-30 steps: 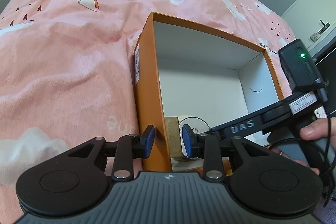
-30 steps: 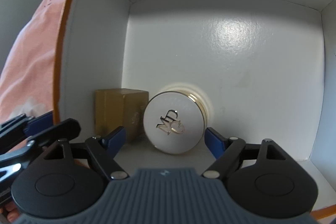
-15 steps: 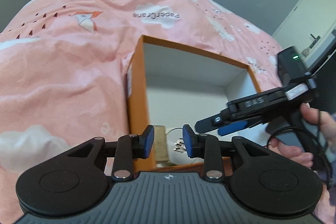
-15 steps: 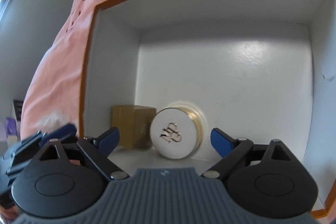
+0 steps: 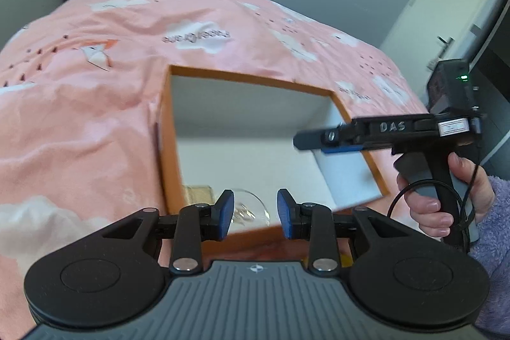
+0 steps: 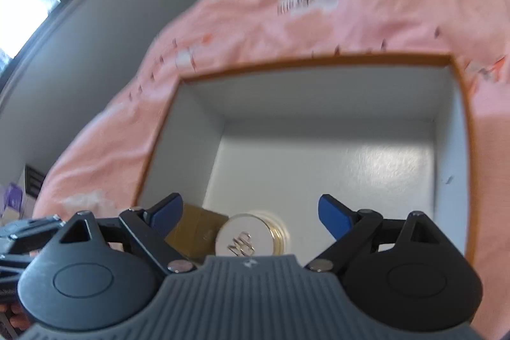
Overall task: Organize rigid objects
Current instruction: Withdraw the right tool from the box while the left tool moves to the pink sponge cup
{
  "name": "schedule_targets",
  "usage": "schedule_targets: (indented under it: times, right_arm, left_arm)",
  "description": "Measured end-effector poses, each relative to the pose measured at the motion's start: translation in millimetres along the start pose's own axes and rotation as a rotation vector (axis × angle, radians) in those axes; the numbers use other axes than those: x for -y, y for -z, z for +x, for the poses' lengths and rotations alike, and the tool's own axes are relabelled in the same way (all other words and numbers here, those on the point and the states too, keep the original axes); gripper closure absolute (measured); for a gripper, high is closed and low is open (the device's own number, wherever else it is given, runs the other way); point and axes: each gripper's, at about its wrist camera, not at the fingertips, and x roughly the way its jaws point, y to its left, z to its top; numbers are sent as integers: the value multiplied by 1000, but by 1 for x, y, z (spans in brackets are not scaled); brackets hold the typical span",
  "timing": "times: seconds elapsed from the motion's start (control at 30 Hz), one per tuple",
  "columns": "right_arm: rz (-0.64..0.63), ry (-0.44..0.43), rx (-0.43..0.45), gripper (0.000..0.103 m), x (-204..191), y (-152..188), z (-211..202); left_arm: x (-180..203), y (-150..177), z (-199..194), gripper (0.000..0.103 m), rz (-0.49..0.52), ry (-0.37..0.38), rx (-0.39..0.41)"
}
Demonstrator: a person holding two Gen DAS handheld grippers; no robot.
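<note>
Nearest to me, my left claw [image 5: 255, 211] has its blue pads set narrowly apart with nothing between them, poised over the near rim of the orange box [image 5: 167, 129]. My right claw [image 6: 250, 212] is spread wide and grips nothing; the left wrist view shows it side-on, raised above the box's right wall with a hand [image 5: 446, 196] in a fuzzy purple sleeve [image 5: 497, 244] around its handle. Just past my right claw's pads, on the white floor of the box at its near left corner, the round white jar with the gold band [image 6: 251, 236] lies on its side, its monogrammed lid facing me. The small brown box [image 6: 194, 230] sits just to its left, touching it or nearly so, against the left wall. The rest of the box floor is bare white. The box rests on a bed with a pink cloud-print cover [image 5: 79, 117], and beyond it I see a grey wall and a white door [image 5: 446, 5].
</note>
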Motion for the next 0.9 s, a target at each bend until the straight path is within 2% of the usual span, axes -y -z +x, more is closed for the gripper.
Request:
schedule_targets:
  times: [0.1, 0.2, 0.27, 0.33, 0.4, 0.53, 0.6, 0.7, 0.83, 0.9]
  right_arm:
    - [-20, 83, 84, 13, -13, 20, -21]
    - [-29, 167, 122, 16, -23, 47, -30]
    - [-18, 200, 143, 25, -26, 66, -35]
    - [-5, 210, 184, 27, -30, 85, -41]
    - [11, 199, 201, 31, -35, 100, -47]
    - [-23, 226, 117, 38, -52, 126, -41]
    - [-33, 243, 70, 43, -56, 137, -32]
    - [6, 214, 26, 44, -52, 151, -22]
    - [47, 201, -40, 45, -47, 163, -7]
    - [51, 204, -64, 46, -46, 168, 0]
  left_arm:
    - [5, 13, 1, 66, 23, 45, -27]
    - [7, 26, 3, 66, 32, 53, -68]
    - [7, 34, 5, 66, 41, 38, -93]
    - [6, 41, 4, 66, 61, 12, -112]
    - [5, 48, 5, 59, 85, -16, -148]
    - [4, 61, 7, 50, 132, -56, -222]
    - [2, 68, 7, 38, 143, -71, -248]
    - [-2, 80, 5, 21, 153, -82, -279]
    - [-15, 97, 11, 17, 113, -148, -341]
    - [-20, 103, 14, 16, 88, -153, -358]
